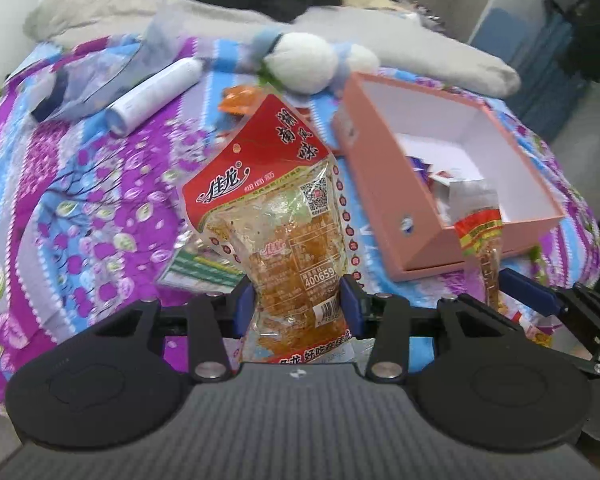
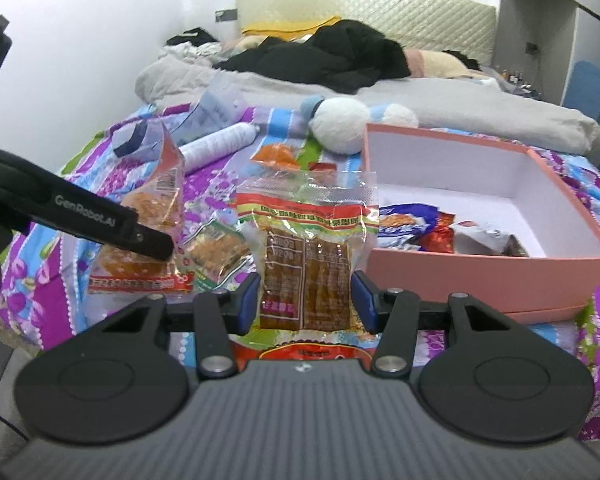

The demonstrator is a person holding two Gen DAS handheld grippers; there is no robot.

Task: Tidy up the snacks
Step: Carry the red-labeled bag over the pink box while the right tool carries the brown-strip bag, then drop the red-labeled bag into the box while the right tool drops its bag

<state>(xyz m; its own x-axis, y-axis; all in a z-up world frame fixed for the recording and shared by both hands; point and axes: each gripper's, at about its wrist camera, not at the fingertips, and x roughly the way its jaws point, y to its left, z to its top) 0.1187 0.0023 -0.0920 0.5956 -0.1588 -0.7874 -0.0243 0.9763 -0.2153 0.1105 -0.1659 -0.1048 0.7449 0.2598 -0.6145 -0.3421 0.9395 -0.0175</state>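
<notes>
Off to the right and slightly ahead of both tongs: the pink box (image 1: 384, 200), open-topped on the flowered bedspread (image 1: 80, 200), a few wrapped snacks (image 2: 420, 224) already heaped at its near end. Left tongs (image 1: 298, 304) clamped partway on the lower end of a red-topped snack bag (image 1: 276, 220), pads squeezing the clear part from both sides, long axis standing up and away from the fingers, leaning a little left, lifted clear of the cover. Farther from the box than the other pair, judging by the wrist views. Right tongs (image 2: 306, 300) likewise half closed around a flat packet of brown strips (image 2: 306, 256), gripped low, sealed top edge upward, long axis upright. Box wall just beside this packet, so probably the shorter carry. More snack packets (image 2: 216, 248) lying loose on the cover between the two.
</notes>
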